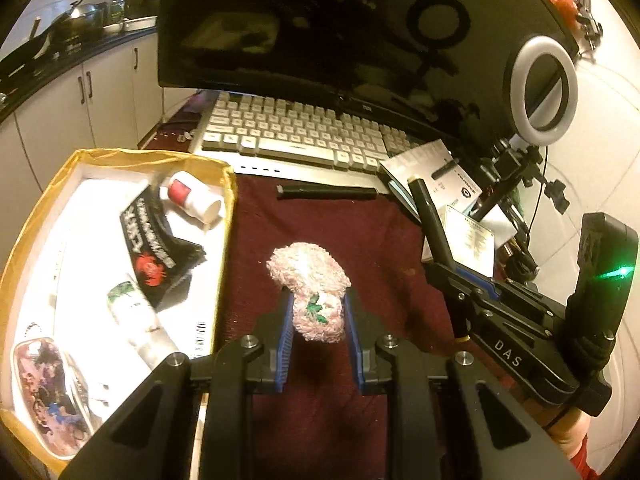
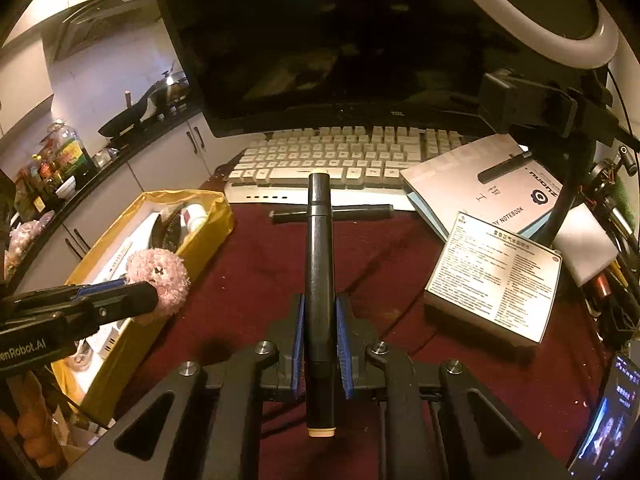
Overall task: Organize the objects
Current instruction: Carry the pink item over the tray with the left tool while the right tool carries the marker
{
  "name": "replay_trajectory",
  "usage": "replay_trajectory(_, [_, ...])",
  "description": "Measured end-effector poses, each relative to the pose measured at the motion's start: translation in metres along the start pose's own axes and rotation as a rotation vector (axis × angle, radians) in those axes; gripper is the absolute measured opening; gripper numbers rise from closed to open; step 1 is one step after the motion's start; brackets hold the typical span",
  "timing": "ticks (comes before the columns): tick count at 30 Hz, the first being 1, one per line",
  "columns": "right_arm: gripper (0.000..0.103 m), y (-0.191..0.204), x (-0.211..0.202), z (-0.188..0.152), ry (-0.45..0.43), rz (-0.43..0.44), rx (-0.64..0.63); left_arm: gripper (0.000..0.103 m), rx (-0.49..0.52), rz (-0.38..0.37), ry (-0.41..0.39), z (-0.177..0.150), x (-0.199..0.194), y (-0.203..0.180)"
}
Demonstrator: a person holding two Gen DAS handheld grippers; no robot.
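**Both claws loaded above the maroon tabletop**

Left claw (image 1: 318, 312) pinches a fluffy pink plush item (image 1: 310, 276) between its blue pads, the plush bulging out above the fingertips at the centre of the left wrist view. A small green embroidered mark shows on the plush's lower part. In the right wrist view the same claw (image 2: 150, 294) reaches in from the left edge, the plush (image 2: 160, 276) sitting beside the near rim of the yellow box (image 2: 212, 216).

Right claw (image 2: 320, 320) is pressed together on a black marker pen (image 2: 319, 248), which stands along the fingers, one pale cap end at the bottom of the frame, the other end pointing toward the keyboard (image 2: 344, 156). In the left wrist view that claw (image 1: 444, 264) sits at the right with the marker (image 1: 426, 208) angled up and to the left.

A second black marker (image 1: 326, 192) lies flat on the maroon cloth (image 1: 360, 240) just in front of the keyboard. The yellow box at the left of the left wrist view holds a white bottle with a red label (image 1: 192, 196), a black packet with a red crab (image 1: 156, 248), a white tube (image 1: 138, 320) and a patterned pouch (image 1: 48, 392). A notebook (image 2: 492, 180) and a printed white box (image 2: 492, 284) lie at the right, beneath a ring light (image 1: 542, 90). A dark monitor (image 1: 340, 28) fills the top.
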State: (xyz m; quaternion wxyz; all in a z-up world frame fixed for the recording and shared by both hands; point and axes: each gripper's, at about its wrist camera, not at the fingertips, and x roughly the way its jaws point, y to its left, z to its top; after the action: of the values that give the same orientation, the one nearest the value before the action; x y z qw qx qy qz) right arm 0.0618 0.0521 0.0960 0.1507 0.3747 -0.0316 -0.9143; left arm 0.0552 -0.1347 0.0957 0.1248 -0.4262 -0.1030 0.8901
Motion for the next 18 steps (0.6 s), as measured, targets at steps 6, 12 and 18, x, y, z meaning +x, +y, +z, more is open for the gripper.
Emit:
replay_trajectory(6, [0.016,0.011,0.001,0.001,0.004,0.023,-0.018,0.023,-0.021,0.014,-0.012,-0.002,-0.009,0.012])
replay_trajectory(12, [0.016,0.016,0.005,0.002,0.016,0.034,-0.024,0.023,-0.038,0.022,-0.023,-0.007,-0.019,0.023])
replay_trajectory(18, [0.016,0.023,0.007,0.002,0.027,0.059,-0.023,0.023,-0.043,0.039,-0.034,-0.011,-0.029,0.029])
